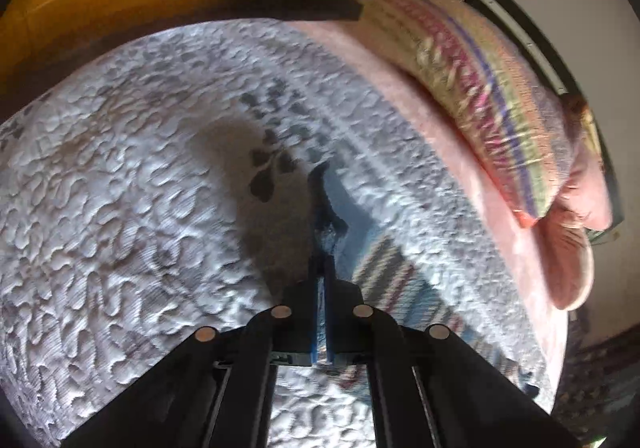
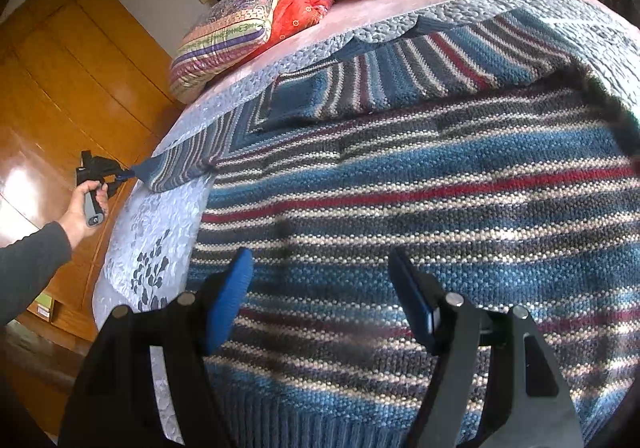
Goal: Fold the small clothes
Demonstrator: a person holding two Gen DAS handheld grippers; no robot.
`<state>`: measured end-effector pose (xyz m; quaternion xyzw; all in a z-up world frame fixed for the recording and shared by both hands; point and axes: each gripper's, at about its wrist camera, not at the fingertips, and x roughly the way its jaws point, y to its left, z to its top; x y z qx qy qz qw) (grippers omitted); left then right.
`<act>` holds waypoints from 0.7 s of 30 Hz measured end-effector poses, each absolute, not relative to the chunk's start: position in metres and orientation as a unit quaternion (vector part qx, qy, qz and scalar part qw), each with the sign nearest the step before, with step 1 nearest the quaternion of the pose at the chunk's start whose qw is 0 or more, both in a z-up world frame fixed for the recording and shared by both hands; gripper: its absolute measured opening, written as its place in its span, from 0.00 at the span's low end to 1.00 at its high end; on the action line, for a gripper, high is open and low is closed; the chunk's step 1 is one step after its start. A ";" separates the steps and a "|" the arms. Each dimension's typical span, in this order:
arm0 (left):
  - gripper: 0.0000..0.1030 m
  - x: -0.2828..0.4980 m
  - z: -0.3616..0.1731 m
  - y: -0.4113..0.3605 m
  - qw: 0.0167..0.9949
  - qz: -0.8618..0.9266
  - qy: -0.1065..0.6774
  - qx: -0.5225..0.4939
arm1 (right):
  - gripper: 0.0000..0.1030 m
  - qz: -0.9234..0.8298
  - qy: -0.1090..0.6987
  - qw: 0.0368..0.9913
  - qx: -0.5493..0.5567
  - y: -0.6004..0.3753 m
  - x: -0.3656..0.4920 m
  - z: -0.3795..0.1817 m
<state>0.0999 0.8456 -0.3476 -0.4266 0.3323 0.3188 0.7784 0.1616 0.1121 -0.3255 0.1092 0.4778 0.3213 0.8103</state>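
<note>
Striped sweater point(image 2: 400, 175) lies flat on the bed point(image 2: 160, 232), unfolded; left claw point(image 2: 122, 176) pinches its sleeve cuff, right claw point(image 2: 320, 300) spread above the hem.

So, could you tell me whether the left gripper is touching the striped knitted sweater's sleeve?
Touching. The right wrist view shows the left gripper shut on the cuff of the striped knitted sweater.
</note>
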 end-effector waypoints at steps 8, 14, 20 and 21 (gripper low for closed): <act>0.01 0.123 -0.286 0.793 0.839 0.246 0.311 -0.373 | 0.68 0.313 0.488 0.807 0.115 0.105 0.163 -0.331; 0.01 0.184 -0.201 0.669 0.897 0.108 0.283 -0.322 | 0.68 0.316 0.487 0.800 0.151 0.100 0.164 -0.325; 0.01 0.246 -0.189 0.547 0.911 0.018 0.292 -0.292 | 0.68 0.315 0.484 0.798 0.173 0.072 0.164 -0.312; 0.00 0.255 -0.195 0.530 0.911 0.011 0.298 -0.285 | 0.68 0.312 0.485 0.797 0.178 0.065 0.165 -0.312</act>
